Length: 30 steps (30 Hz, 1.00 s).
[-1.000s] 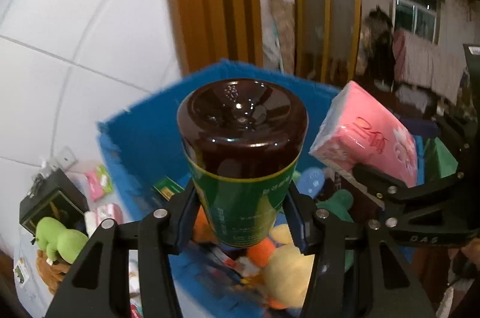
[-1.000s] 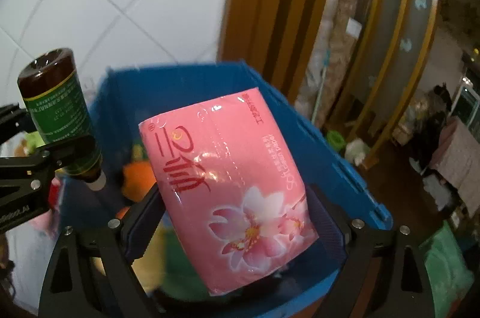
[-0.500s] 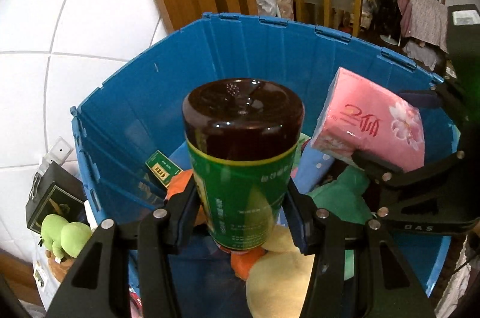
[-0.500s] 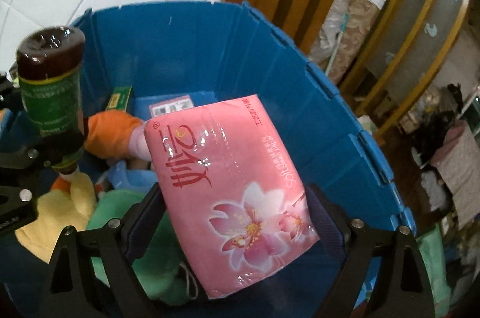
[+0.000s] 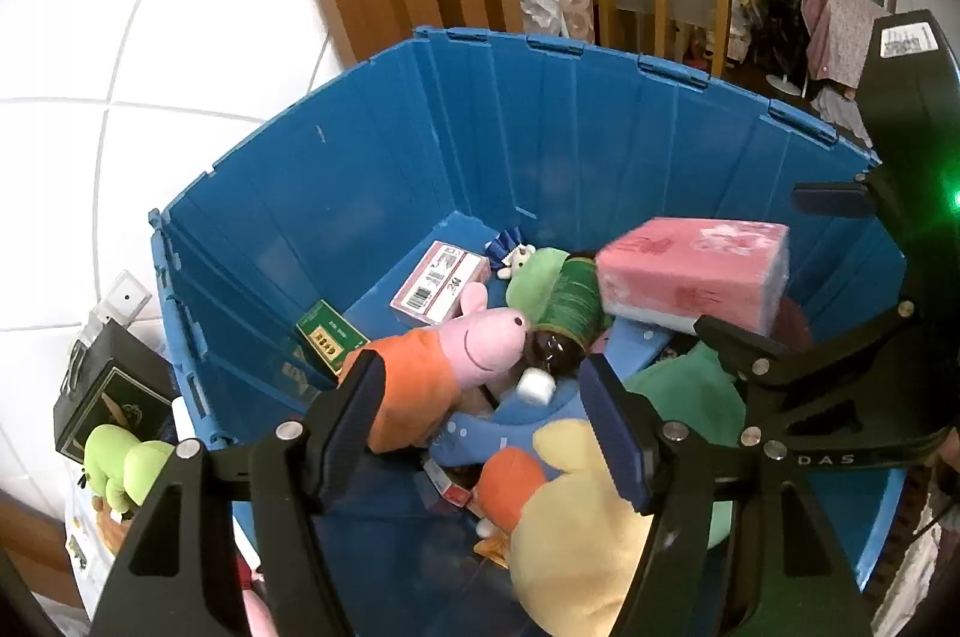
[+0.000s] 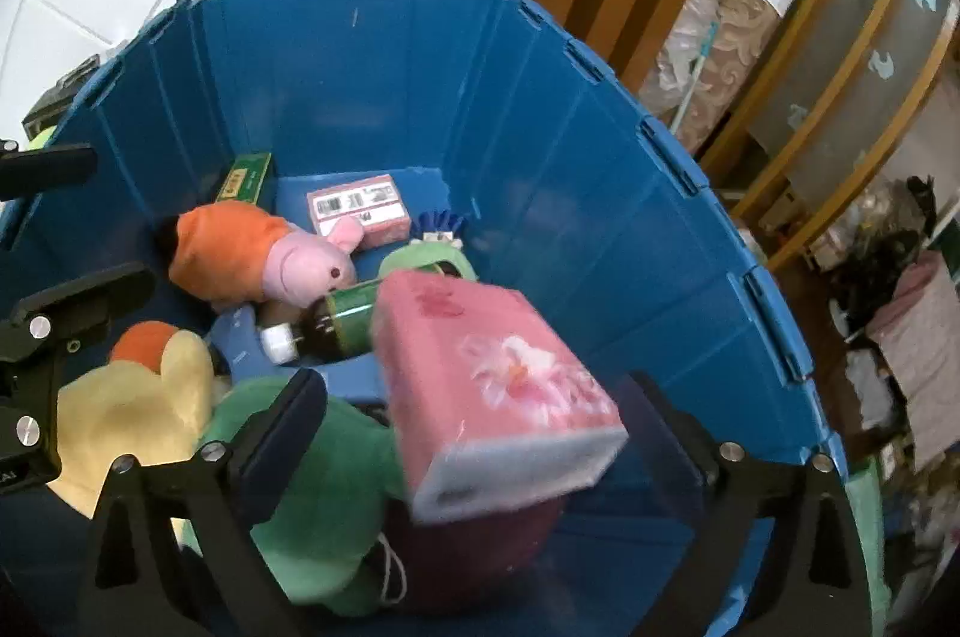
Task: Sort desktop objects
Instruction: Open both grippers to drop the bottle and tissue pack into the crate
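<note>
While both tools, left (image 5: 480,421) and right (image 6: 480,427), gaped released, one bottle (image 5: 567,313) and one blurred tissue pack (image 6: 492,385) lay among plush toys in the blue bin (image 5: 600,144).

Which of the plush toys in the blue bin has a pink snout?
The pig plush in the orange dress, lying beside the brown bottle. The yellow plush and the green plush show no pink.

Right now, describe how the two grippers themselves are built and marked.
Left gripper: matte black plastic frame with silver screw heads, its fingers faced with dark blue ribbed pads. Right gripper: the same black frame, silver screws and dark pads. In the left wrist view its body shows white "DAS" lettering, a white sticker and a green light.
</note>
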{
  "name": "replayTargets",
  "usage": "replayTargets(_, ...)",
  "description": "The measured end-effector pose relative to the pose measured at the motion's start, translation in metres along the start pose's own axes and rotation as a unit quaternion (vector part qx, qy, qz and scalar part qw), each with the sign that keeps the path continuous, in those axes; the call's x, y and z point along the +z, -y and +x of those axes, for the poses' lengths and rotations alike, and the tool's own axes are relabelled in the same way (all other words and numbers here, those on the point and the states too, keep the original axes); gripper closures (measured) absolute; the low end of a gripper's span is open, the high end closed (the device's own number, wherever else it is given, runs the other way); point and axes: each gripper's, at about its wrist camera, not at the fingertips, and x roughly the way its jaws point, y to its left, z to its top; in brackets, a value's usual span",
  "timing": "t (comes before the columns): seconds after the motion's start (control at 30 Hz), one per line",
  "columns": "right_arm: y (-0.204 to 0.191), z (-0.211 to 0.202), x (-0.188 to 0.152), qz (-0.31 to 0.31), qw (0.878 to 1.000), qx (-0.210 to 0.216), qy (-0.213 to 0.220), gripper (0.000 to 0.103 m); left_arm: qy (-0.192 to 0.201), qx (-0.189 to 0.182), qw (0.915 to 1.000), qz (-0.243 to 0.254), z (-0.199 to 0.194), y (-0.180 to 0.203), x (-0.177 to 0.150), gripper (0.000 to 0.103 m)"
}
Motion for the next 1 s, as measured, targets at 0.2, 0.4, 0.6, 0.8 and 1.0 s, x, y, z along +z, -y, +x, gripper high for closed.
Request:
replayTargets(0.2,0.002,-0.011,-0.003,0.013,1.0,0.003,0.016,0.001,0.025,0.001,0.9996,-0.01,-0.02,-0.007,-0.003,0.037)
replayTargets(0.4,-0.002,-0.033,-0.006,0.026,0.999,0.005,0.037,0.0,0.045,-0.004,0.9988,-0.022,-0.04,-0.017,-0.012,0.036)
replayTargets(0.6,-0.018,-0.056,-0.012,0.033,0.998,0.005,0.052,0.0,0.064,-0.014,0.997,-0.04,-0.061,-0.033,-0.027,0.036)
replayTargets(0.8,-0.039,-0.081,-0.014,0.037,0.997,0.003,0.072,0.0,0.082,-0.009,0.995,-0.058,-0.083,-0.054,-0.047,0.037)
replayTargets(1.0,-0.077,-0.11,-0.013,0.045,0.994,0.003,0.101,0.0,0.107,0.008,0.9918,-0.069,-0.108,-0.086,-0.083,0.036)
